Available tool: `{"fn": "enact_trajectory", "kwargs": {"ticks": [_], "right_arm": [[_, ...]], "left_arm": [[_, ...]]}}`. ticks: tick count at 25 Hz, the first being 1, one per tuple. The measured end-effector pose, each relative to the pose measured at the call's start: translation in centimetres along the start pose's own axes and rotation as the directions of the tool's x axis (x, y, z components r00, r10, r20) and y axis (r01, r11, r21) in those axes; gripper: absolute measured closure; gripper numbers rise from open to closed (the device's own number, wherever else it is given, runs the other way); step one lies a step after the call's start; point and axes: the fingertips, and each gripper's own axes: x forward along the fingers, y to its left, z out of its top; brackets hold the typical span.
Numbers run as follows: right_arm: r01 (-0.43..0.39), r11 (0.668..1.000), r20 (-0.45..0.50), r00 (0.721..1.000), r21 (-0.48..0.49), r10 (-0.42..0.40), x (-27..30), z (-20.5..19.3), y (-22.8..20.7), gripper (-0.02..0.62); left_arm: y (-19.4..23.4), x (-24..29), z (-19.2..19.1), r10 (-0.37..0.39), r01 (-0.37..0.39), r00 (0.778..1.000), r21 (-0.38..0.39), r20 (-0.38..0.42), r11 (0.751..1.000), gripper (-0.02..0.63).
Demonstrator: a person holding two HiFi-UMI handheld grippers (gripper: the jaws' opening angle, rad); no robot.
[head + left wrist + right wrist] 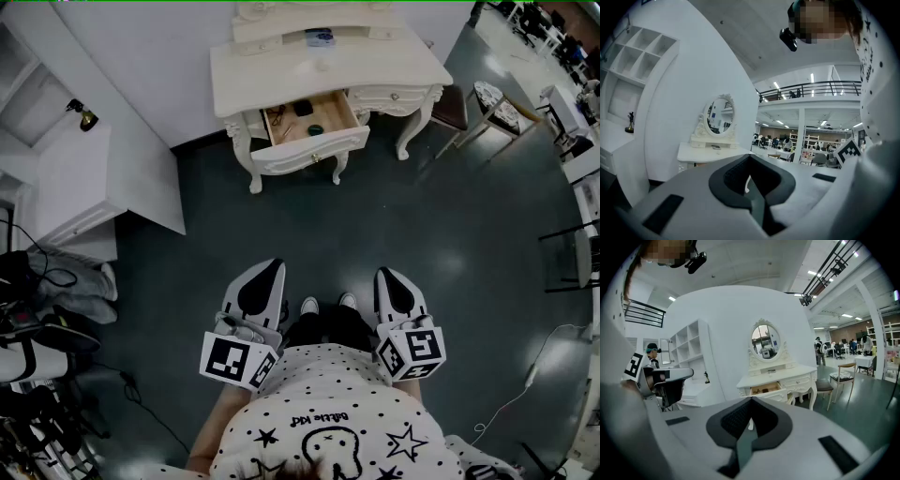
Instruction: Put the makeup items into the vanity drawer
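Observation:
The white vanity (328,70) stands ahead by the wall, its drawer (319,141) pulled open. Inside lie a dark item (303,109), a small green one (316,129) and something brownish (277,117). A blue item (320,37) rests on the ledge under the mirror. Both grippers are held close to the person's body, well short of the vanity. My left gripper (272,266) (749,176) is shut and empty. My right gripper (386,275) (751,420) is shut and empty too, and its view shows the open drawer (765,389) below the oval mirror (765,341).
A chair (455,108) and a stool (497,108) stand right of the vanity. A white shelf unit (66,178) lines the left wall, with cables and gear (37,328) below it. A white cable (525,384) lies on the dark floor at right.

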Motion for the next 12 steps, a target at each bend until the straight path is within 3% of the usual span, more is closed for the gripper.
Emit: {"fn": "enact_trajectory", "kwargs": {"ticks": [12], "right_arm": [[-0.021,1.0,-0.008,1.0,-0.023,0.02,1.0,-0.1,1.5,0.586]], "left_arm": [[1.2,-0.3,0.0,-0.008,0.008,1.0,-0.006,0.009,1.0,0.604]]}}
